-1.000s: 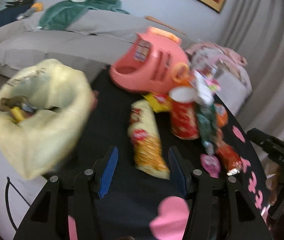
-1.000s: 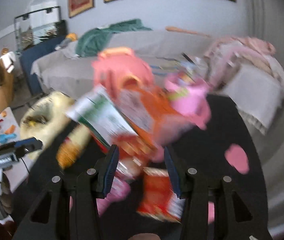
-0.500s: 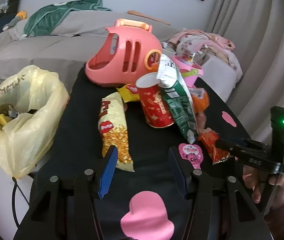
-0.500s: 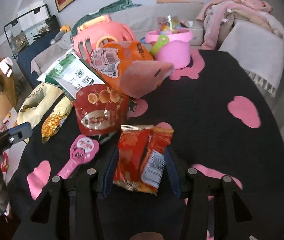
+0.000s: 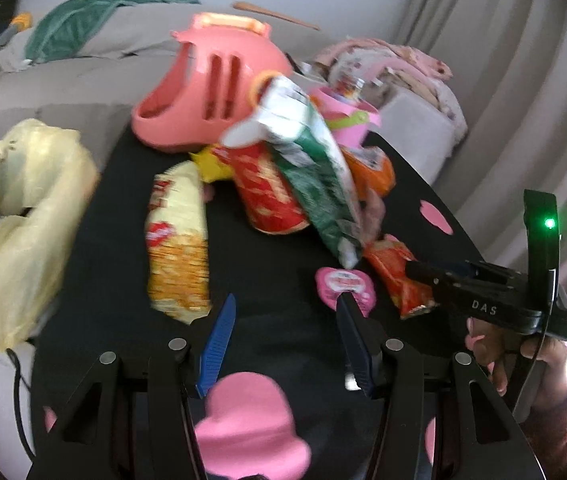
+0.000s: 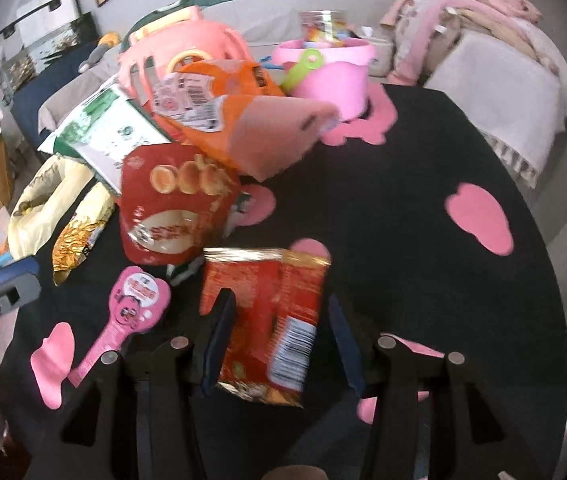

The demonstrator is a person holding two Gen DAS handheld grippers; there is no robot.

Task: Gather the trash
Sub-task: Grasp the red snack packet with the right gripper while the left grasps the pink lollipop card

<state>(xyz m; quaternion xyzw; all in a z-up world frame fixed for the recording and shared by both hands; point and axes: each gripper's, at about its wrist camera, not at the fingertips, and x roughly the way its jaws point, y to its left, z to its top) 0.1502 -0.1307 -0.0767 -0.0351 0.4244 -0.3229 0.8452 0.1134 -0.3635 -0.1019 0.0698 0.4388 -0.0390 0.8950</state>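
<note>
Right gripper (image 6: 279, 320) tilts downward, spread jaws straddling red snack packet (image 6: 267, 316); left gripper (image 5: 285, 328) spread, empty.

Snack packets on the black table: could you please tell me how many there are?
5: red packet between the right gripper's fingers, red pouch, green-white, orange, yellow at left. Others may be hidden.

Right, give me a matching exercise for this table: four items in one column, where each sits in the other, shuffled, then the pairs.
Items:
1. red snack packet
2. yellow plastic bag
3. pink bucket
4. pink heart-shaped paddle

Places:
A. hanging off the table's edge
B. far side of the table, toys inside
C. between the right gripper's fingers
D. flat on the black tablecloth, beside the red packet

Pairs: 1-C, 2-A, 3-B, 4-D
</note>
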